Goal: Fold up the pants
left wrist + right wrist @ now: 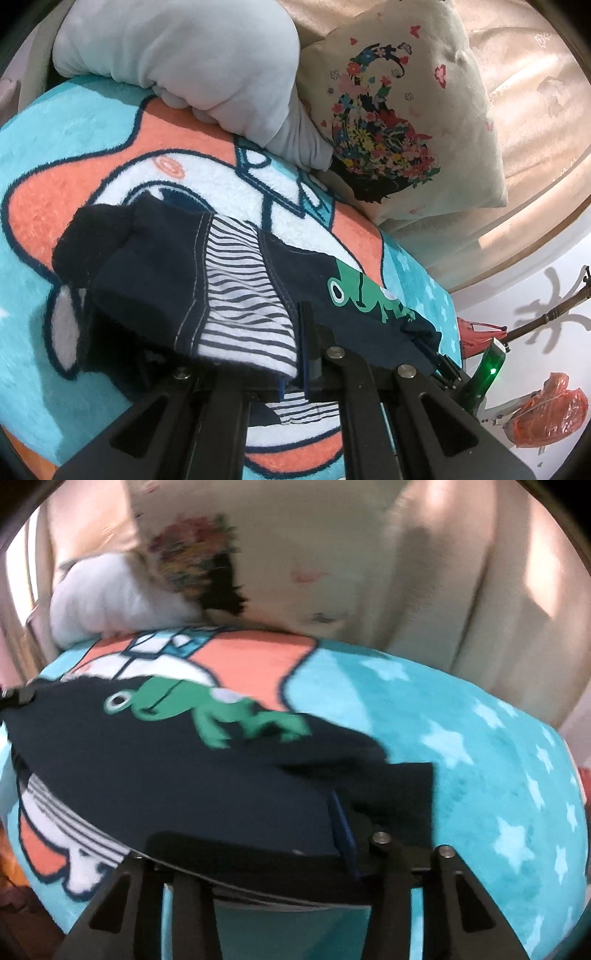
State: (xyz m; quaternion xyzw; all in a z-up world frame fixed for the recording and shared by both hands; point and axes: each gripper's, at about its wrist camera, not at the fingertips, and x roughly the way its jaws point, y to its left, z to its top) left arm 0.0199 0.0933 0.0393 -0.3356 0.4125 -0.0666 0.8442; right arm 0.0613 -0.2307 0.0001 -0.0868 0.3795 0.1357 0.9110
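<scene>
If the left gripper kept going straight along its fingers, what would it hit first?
The left gripper is already shut on the pants; pushing on meets more of them, then probably the blanket.

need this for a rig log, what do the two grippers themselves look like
Both look alike. The left gripper and the right gripper have matte black angular linkage arms with triangular cut-outs, round silver pivot pins, and thin blue finger pads. No cables, sleeves or printed markings show on either. In the left wrist view, a glossy green housing with a lit green dot sits beside the far gripper.
</scene>
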